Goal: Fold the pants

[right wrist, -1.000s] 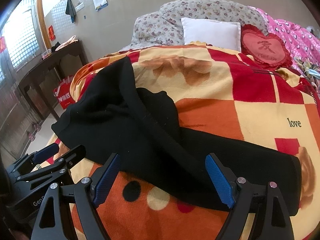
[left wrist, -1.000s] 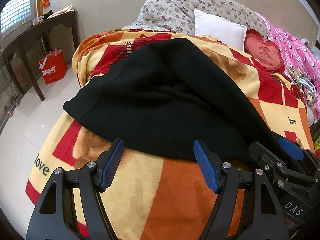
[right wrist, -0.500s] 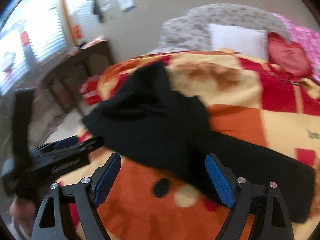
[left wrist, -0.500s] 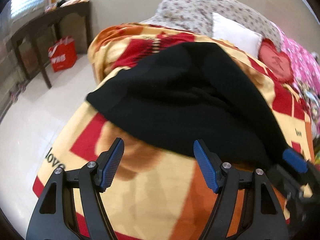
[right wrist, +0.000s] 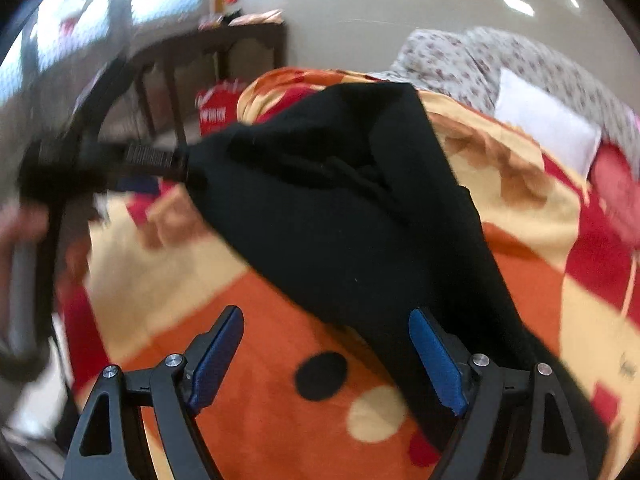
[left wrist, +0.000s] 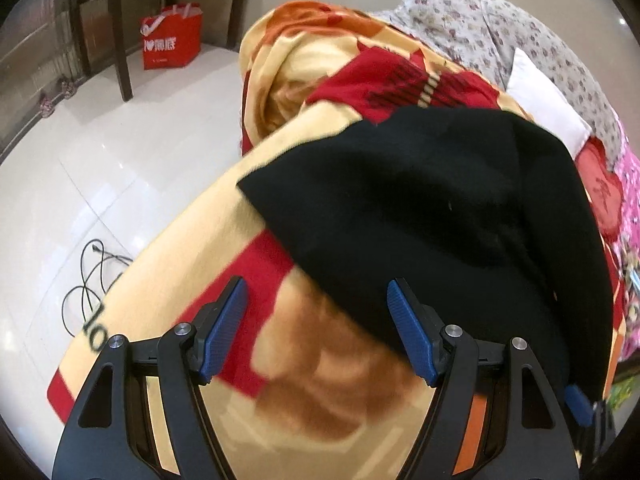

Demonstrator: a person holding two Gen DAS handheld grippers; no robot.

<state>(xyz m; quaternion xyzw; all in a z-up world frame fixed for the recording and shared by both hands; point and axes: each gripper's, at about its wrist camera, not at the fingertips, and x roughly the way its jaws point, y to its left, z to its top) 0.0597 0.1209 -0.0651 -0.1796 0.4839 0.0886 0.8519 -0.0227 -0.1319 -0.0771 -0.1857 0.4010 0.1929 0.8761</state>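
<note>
1. The left gripper (left wrist: 316, 320) hangs with its jaws spread wide and nothing between them, over the blanket (left wrist: 304, 364) near the bed's foot edge.
2. The right gripper (right wrist: 326, 356) is likewise spread wide and empty, above an orange patch of the blanket.
3. The black pants (left wrist: 440, 216) lie rumpled across the blanket, one corner reaching toward the bed's left side, a long part running under the right gripper's right finger.
4. Off the bed's left edge, a black cable (left wrist: 86, 276) lies on the floor.
5. Farther off: a white pillow (left wrist: 544, 108), a red bag (left wrist: 172, 42) beside a dark table leg.
</note>
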